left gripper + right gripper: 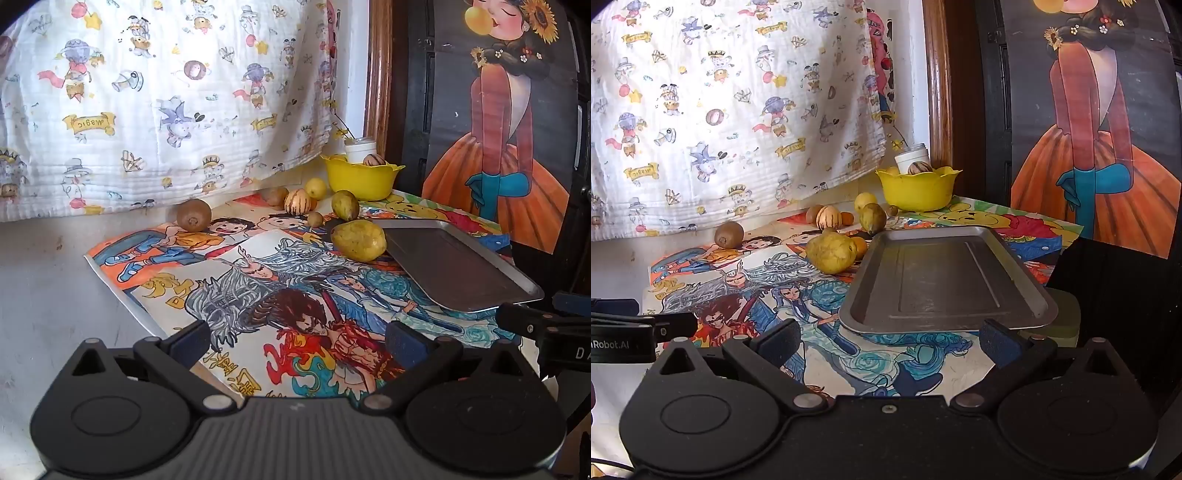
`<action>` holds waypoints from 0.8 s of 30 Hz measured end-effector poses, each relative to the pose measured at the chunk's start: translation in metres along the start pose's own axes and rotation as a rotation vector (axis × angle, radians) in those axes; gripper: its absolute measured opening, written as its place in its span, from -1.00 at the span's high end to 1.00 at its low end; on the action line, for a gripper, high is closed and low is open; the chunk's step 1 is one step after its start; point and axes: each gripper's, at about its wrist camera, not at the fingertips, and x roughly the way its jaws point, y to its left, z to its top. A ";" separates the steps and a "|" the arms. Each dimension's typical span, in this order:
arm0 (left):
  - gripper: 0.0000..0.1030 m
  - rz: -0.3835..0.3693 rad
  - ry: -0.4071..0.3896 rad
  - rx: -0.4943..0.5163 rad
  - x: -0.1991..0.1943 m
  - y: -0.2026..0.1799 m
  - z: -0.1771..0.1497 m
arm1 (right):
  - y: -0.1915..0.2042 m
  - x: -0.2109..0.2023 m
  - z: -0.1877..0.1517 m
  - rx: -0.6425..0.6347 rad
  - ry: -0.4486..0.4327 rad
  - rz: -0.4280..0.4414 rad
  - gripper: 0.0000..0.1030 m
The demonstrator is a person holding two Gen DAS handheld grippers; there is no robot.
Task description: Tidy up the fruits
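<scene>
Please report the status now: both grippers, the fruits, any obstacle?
Left gripper open, right gripper open, both unloaded. Grey metal tray bare; big yellow-green pear beside it. Yellow scalloped bowl holds a striped fruit.

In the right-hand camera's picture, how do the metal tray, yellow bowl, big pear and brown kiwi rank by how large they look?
Largest to smallest:
1. metal tray
2. yellow bowl
3. pear
4. kiwi
The bowl sits farther back, so its lead over the pear is understated.

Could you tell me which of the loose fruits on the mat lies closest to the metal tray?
The large yellow-green pear, lying right by the metal tray's left rim; the other loose fruits sit farther back, toward the yellow bowl.
</scene>
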 end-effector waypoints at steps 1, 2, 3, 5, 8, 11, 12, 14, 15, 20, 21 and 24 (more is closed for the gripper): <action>-0.99 -0.001 0.001 0.000 0.000 0.000 0.000 | 0.000 0.000 0.000 -0.002 0.001 -0.001 -0.99; -0.99 0.000 0.002 -0.002 0.000 0.000 0.000 | 0.000 0.000 0.000 -0.002 0.001 -0.001 -0.99; -0.99 0.000 0.002 -0.002 0.000 0.000 0.000 | 0.000 0.000 0.000 -0.002 0.001 -0.001 -0.99; -0.99 0.001 0.004 -0.001 0.000 0.000 0.000 | 0.000 0.000 0.000 -0.002 0.002 -0.001 -0.99; -0.99 0.001 0.004 -0.001 0.000 0.000 0.000 | 0.000 0.000 0.000 -0.002 0.002 -0.001 -0.99; -0.99 0.001 0.006 0.000 0.000 0.000 0.000 | 0.000 0.000 0.000 -0.002 0.003 0.000 -0.99; -0.99 0.000 0.006 -0.001 0.000 0.000 0.000 | 0.000 0.000 0.000 -0.002 0.004 0.000 -0.99; -0.99 0.001 0.006 -0.001 0.000 0.000 0.000 | 0.001 0.000 0.000 -0.003 0.006 0.001 -0.99; -0.99 0.000 0.006 -0.001 0.000 0.000 0.000 | 0.001 0.000 0.000 -0.003 0.006 0.001 -0.99; -0.99 0.001 0.008 -0.002 0.000 0.000 0.000 | 0.001 0.001 0.000 -0.003 0.007 0.000 -0.99; -0.99 0.001 0.008 -0.002 0.000 0.000 0.000 | 0.001 0.001 0.000 -0.004 0.006 0.000 -0.99; -0.99 0.001 0.008 -0.002 0.000 0.000 0.000 | 0.001 0.001 -0.001 -0.004 0.007 -0.001 -0.99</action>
